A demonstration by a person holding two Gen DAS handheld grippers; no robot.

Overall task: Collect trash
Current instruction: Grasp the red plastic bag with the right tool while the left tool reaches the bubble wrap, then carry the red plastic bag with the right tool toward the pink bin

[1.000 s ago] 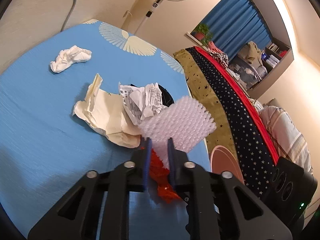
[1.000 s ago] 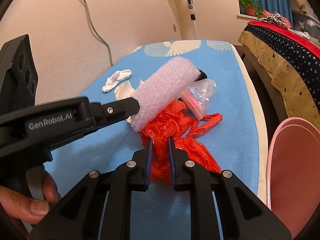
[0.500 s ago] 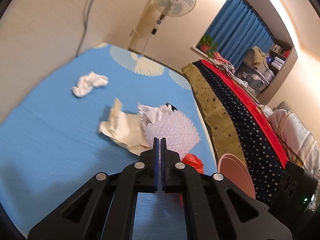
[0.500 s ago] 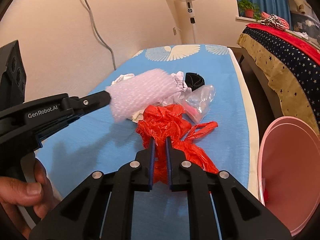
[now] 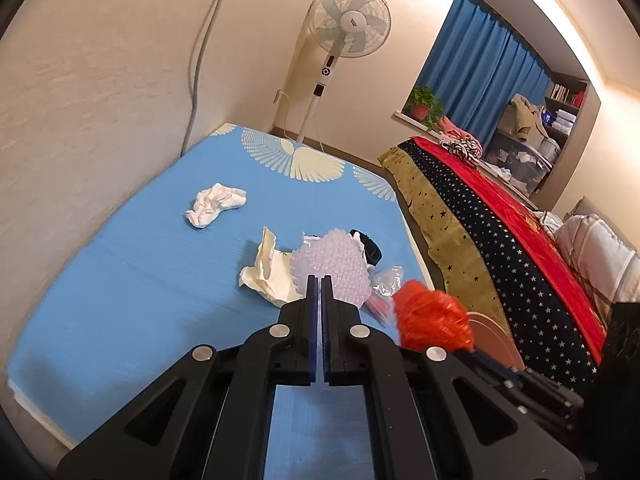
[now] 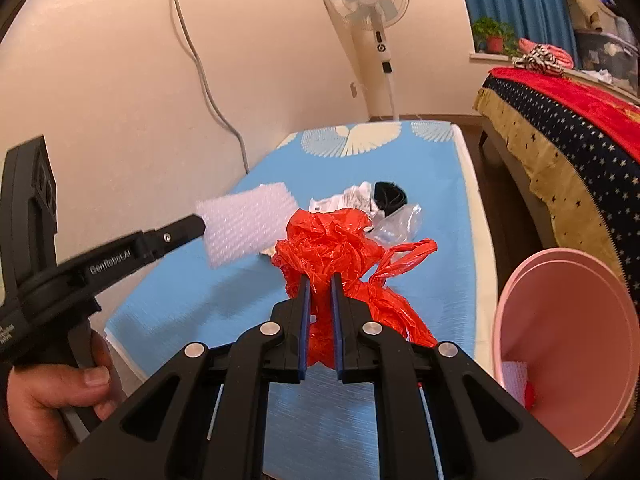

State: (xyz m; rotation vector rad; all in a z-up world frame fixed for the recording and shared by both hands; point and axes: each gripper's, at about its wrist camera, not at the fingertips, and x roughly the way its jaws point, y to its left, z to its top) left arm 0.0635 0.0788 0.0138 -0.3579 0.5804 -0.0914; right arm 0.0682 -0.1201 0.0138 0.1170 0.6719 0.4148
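While both hands are up off the blue worktop (image 5: 120, 280), I've got the left tongs (image 5: 319, 280) clamped shut on a sheet of bubble wrap (image 6: 248, 224), and the right tongs (image 6: 319, 280) pinched on a crumpled red plastic bag (image 6: 332, 240), which hangs down with its tail trailing toward the worktop.

Room to move: the near half of the worktop is bare blue, so plenty of space on my side. Its left edge runs right along the cream wall (image 5: 100, 80), no gap there. The right edge drops to a narrow strip of floor, and then comes a bed with a starry dark blanket (image 5: 520, 248) and a red cover on top. A pink bin (image 6: 568, 344) stands just beside that right edge, mouth tilted my way, with some white and red scraps already at the bottom.

Stuff lying on the worktop: a crumpled white tissue (image 5: 214, 204) off by itself nearer the wall, a cream paper wad (image 5: 268, 272), a printed receipt-type paper (image 6: 348, 200), something black (image 6: 390, 196) and a clear plastic bag (image 6: 400, 224), all bunched mid-worktop.

Far end has a white bird print, then a standing fan (image 5: 350, 20), a grey cable running down the wall, blue curtains (image 5: 480, 80) and a potted plant on the sill.
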